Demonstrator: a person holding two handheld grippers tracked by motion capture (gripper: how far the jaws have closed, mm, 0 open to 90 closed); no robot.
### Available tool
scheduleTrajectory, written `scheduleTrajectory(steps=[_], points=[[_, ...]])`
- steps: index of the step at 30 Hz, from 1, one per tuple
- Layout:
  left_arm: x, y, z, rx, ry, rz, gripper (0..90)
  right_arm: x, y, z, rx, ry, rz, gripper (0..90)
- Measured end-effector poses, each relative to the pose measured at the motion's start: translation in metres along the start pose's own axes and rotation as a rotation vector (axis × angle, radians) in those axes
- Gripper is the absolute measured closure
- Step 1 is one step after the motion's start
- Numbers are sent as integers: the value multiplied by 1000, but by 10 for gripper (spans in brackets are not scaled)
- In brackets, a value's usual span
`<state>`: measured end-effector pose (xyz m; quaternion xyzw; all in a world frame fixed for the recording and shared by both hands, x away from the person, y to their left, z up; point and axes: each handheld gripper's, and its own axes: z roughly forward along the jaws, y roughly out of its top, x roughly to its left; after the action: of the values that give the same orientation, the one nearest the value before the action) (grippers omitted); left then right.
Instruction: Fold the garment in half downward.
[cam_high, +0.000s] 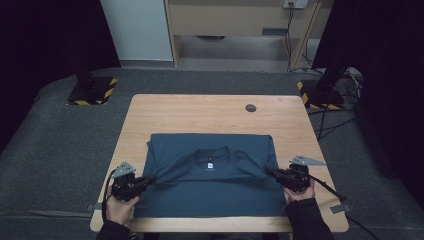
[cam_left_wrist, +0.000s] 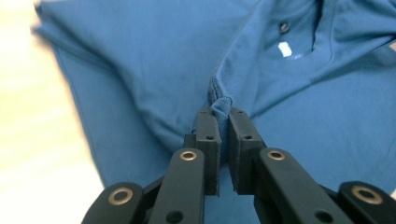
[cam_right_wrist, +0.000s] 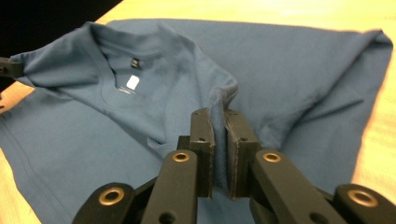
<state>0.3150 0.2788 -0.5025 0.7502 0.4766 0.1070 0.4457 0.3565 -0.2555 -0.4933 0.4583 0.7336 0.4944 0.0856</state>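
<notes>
A dark blue T-shirt (cam_high: 210, 192) lies on the wooden table (cam_high: 200, 112), its collar and white label (cam_high: 210, 165) facing up near the middle. My left gripper (cam_high: 150, 179) is at the shirt's left side, shut on a pinch of fabric near the shoulder. In the left gripper view the cloth (cam_left_wrist: 140, 56) bunches up between the jaws of that gripper (cam_left_wrist: 221, 114). My right gripper (cam_high: 268, 172) is at the shirt's right side, shut on the matching fold. In the right gripper view the fabric (cam_right_wrist: 289, 60) rises into the closed jaws of that gripper (cam_right_wrist: 218, 114). The stretch between both grips is lifted and pulled taut.
A small dark round spot (cam_high: 250, 108) sits on the far part of the table. Two black stands with yellow-striped bases (cam_high: 92, 91) (cam_high: 320, 95) flank the table on the grey carpet. Cables (cam_high: 332, 127) lie on the floor at the right.
</notes>
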Motion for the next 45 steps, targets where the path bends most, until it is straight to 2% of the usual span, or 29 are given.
scheduleTrajectory(steps=[4, 6, 9, 11, 14, 19, 25, 29, 31, 35, 36, 39, 40, 45], points=[[7, -16, 3, 46, 10, -53, 831, -6, -17, -3, 30, -21, 10, 811], [8, -18, 6, 64, 25, -55, 806, -8, -28, -1, 77, -52, -2, 749], [8, -19, 11, 88, 33, -48, 766, -9, -34, 3, 112, -60, -6, 694], [7, -17, 11, 92, 34, -39, 698, -9, -34, 4, 121, -57, -13, 649], [6, -13, 13, 91, 40, -15, 594, -8, -30, 4, 118, -61, -33, 552], [4, 3, 19, 95, 60, 37, 468, -6, -17, 12, 119, -62, -72, 508], [0, 22, 28, 108, 66, 79, 443, -4, 4, 32, 140, -42, -115, 484], [-4, 31, 32, 103, 66, 101, 427, 2, 15, 40, 144, -24, -148, 457], [-7, 37, 34, 94, 65, 109, 422, 6, 20, 43, 147, -29, -174, 439], [-11, 46, 37, 83, 69, 124, 412, 9, 28, 47, 138, -32, -187, 406], [-14, 53, 41, 81, 73, 135, 407, 12, 33, 49, 123, -29, -195, 401], [-17, 59, 46, 82, 71, 144, 403, 13, 35, 51, 99, -11, -181, 384], [-22, 64, 52, 71, 72, 155, 403, 18, 39, 54, 98, -27, -206, 375], [-34, 75, 66, 78, 79, 179, 388, 31, 47, 65, 100, -26, -246, 360]])
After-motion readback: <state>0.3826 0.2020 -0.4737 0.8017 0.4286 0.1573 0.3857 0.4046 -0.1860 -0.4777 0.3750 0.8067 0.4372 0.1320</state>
